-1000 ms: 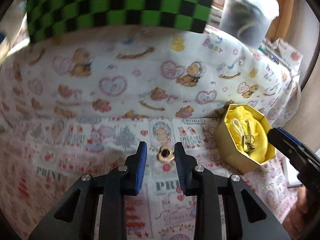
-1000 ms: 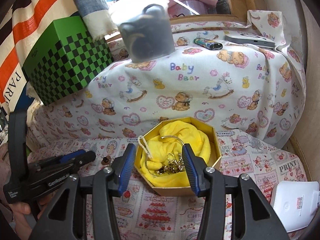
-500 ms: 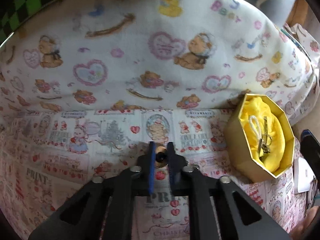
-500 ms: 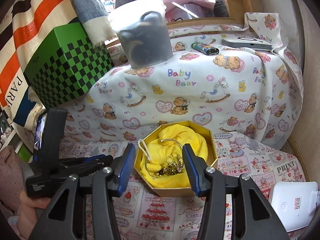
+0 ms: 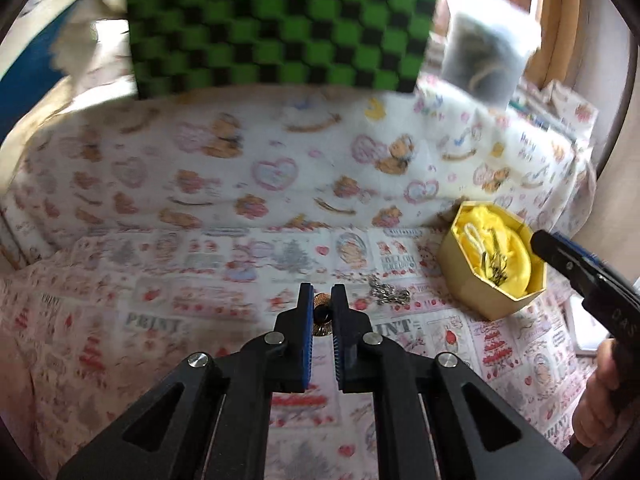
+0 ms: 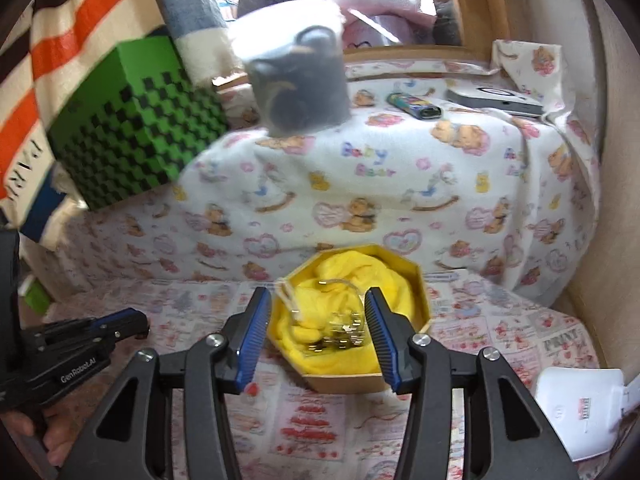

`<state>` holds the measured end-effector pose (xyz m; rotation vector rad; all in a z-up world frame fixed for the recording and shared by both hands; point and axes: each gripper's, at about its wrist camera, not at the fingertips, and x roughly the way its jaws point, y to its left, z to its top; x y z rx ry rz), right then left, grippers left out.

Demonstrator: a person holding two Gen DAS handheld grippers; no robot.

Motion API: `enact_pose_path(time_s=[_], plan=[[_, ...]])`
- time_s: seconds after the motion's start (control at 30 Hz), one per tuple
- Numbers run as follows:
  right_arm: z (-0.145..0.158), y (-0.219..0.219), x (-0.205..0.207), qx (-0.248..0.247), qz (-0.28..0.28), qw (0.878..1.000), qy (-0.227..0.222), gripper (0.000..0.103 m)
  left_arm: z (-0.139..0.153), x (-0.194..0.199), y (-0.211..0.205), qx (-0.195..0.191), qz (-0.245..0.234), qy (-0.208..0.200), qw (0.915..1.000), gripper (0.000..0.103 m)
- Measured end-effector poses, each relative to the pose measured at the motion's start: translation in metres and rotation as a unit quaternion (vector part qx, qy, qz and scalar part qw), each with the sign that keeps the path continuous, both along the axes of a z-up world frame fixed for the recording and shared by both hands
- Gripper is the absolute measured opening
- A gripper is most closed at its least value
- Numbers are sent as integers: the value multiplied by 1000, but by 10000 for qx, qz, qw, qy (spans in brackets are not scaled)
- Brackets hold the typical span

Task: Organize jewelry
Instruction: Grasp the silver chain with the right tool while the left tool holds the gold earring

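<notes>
Left gripper [image 5: 321, 302] is closed on a small gold ring [image 5: 322, 314], held between its pads.

Just beyond it to the right, a silver chain [image 5: 389, 294] lies on the printed cloth [image 5: 168, 320], not yet sorted. Farther right, the gold box [image 5: 486, 294] with yellow lining already holds some pieces; the right gripper [image 6: 314, 326] stands half open over it, empty.

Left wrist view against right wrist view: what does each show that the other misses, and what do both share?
Only the left wrist view shows the small round gold brooch pinched in the left gripper and the loose silver chain on the printed cloth.

Only the right wrist view shows the multicoloured lighter, the flat grey device and the white pouch.

Both show the octagonal gold box with yellow lining, the green-and-black checkered box and the grey container.
</notes>
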<state>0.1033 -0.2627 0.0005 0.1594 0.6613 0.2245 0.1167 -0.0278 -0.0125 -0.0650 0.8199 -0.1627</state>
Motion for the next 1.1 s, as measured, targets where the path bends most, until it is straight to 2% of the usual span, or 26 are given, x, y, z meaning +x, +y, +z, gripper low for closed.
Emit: enact_pose_path(time_s=[0.07, 0.1, 0.17, 0.23, 0.4, 0.57, 0.67, 0.9, 0.97, 1.1], plan=[[3, 8, -3, 13, 252, 9997, 6, 46, 3, -4, 17, -201, 138, -10, 9997, 8], [4, 16, -3, -127, 346, 9993, 19, 46, 5, -3, 25, -250, 210, 23, 9995, 8], [1, 32, 1, -485, 373, 9979, 206, 38, 9, -4, 35, -319, 271, 14, 9991, 8], [-6, 49, 9, -523, 628, 9956, 466, 30, 7, -8, 42, -314, 356, -13, 9989, 8], [-27, 95, 28, -1006, 1077, 9846, 938, 28, -8, -2, 37, -215, 412, 69, 9989, 8], [-48, 115, 47, -1417, 960, 9753, 1399, 28, -20, 4, 50, -359, 597, 234, 9973, 8], [-54, 122, 49, -1638, 935, 9713, 1449, 28, -22, 6, 56, -468, 657, 287, 9963, 8], [-67, 136, 64, -1767, 821, 9671, 1635, 27, -19, 3, 59, -482, 686, 255, 9962, 8], [-72, 137, 67, -1734, 827, 9665, 1703, 22, -18, 2, 61, -498, 712, 267, 9959, 8], [-74, 143, 70, -1839, 827, 9673, 1538, 11, -18, 2, 64, -540, 739, 265, 9955, 8]])
